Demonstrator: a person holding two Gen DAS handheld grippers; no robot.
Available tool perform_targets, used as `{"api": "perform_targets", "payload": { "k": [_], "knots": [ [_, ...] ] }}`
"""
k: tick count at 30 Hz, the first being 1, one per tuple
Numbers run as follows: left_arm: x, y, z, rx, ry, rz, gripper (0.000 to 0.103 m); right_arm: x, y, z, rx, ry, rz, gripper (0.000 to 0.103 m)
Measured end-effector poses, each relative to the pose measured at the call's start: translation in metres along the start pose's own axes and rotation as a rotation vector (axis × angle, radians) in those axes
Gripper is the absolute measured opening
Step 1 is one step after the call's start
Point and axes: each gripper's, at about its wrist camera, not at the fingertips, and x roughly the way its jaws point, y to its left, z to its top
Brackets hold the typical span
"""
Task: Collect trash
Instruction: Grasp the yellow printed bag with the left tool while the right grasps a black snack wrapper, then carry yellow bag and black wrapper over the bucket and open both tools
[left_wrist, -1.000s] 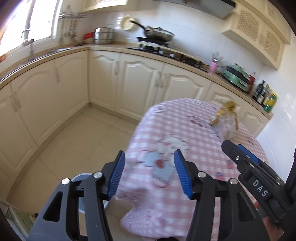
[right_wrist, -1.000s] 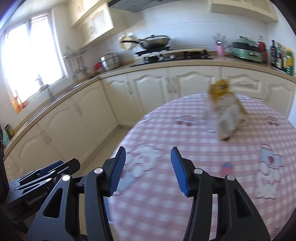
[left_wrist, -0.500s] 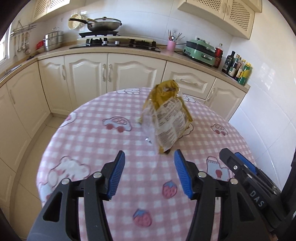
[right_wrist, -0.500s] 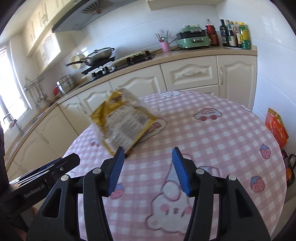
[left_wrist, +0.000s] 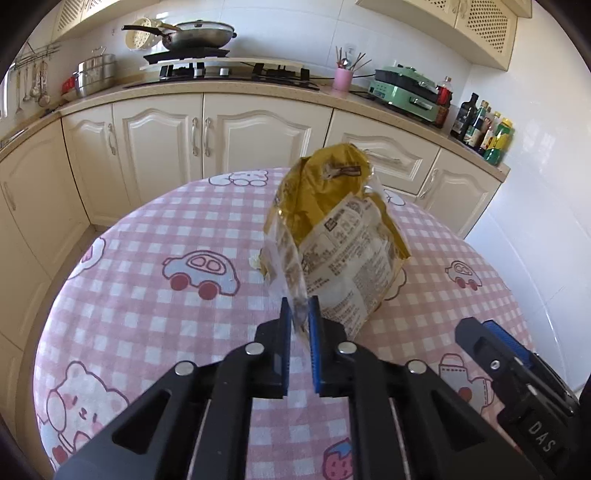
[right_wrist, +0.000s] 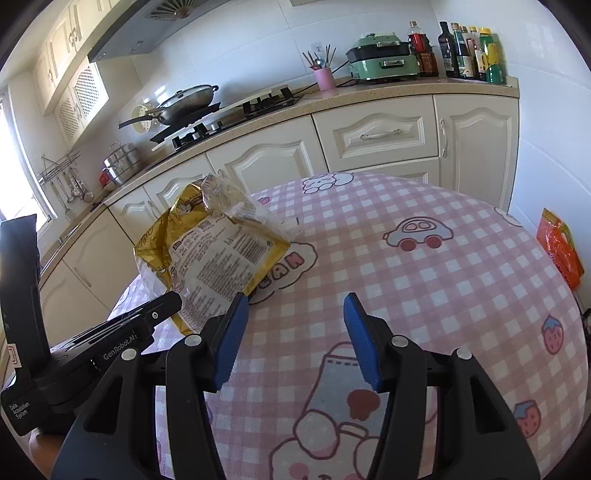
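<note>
A crumpled yellow and clear snack bag (left_wrist: 332, 229) stands upright on the round table with a pink checked cloth (left_wrist: 147, 295). My left gripper (left_wrist: 298, 306) has its jaws closing on the bag's clear side edge, and the blue pads press on the film. In the right wrist view the same bag (right_wrist: 214, 251) sits left of centre, with the left gripper's tip (right_wrist: 173, 299) at its lower corner. My right gripper (right_wrist: 295, 306) stands open over the cloth (right_wrist: 443, 280), its left pad just beside the bag's bottom edge, nothing between its fingers. It also shows as the right gripper (left_wrist: 487, 332) at the table's right side.
A small pale scrap (left_wrist: 255, 260) lies on the cloth left of the bag. An orange packet (right_wrist: 559, 247) sits beyond the table's right edge. Cream cabinets (left_wrist: 221, 136) and a counter with a hob, pan (left_wrist: 199, 33) and bottles run behind the table.
Both grippers swung from the floor side toward the table and came up to the bag. The left gripper went from open to shut on the bag's edge. The right stayed open.
</note>
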Motion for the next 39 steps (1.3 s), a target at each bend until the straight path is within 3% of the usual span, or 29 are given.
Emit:
{"api": "perform_targets", "payload": {
  "k": [4, 7, 13, 17, 19, 21, 24, 30, 39],
  "knots": [
    [-0.035, 0.025, -0.002, -0.066, -0.117, -0.015, 0.007, 0.005, 0.009, 0.001, -0.02, 0.017, 0.009, 0.051],
    [-0.058, 0.045, -0.003, -0.101, -0.17, 0.018, 0.007, 0.012, 0.022, 0.0, -0.028, 0.041, 0.026, 0.051],
    [-0.076, 0.084, -0.011, -0.157, -0.204, 0.123, 0.007, 0.043, 0.055, -0.003, -0.063, 0.123, 0.051, 0.051],
    [-0.079, 0.109, -0.014, -0.192, -0.2, 0.159, 0.007, 0.068, 0.068, 0.0, -0.075, 0.151, 0.007, 0.051],
    [-0.08, 0.119, -0.015, -0.199, -0.197, 0.17, 0.007, 0.078, 0.07, 0.001, -0.074, 0.165, -0.02, 0.043],
    [-0.08, 0.128, -0.016, -0.212, -0.187, 0.165, 0.007, 0.088, 0.067, 0.001, -0.057, 0.19, -0.018, 0.017],
    [-0.082, 0.135, -0.016, -0.216, -0.184, 0.16, 0.007, 0.088, 0.061, 0.001, -0.035, 0.191, 0.006, 0.005],
    [-0.099, 0.145, -0.022, -0.226, -0.191, 0.125, 0.007, 0.061, 0.063, -0.005, -0.03, 0.156, 0.041, 0.001],
    [-0.14, 0.158, -0.044, -0.247, -0.203, 0.127, 0.007, 0.01, 0.107, -0.026, -0.098, 0.118, 0.124, 0.0]
  ]
}}
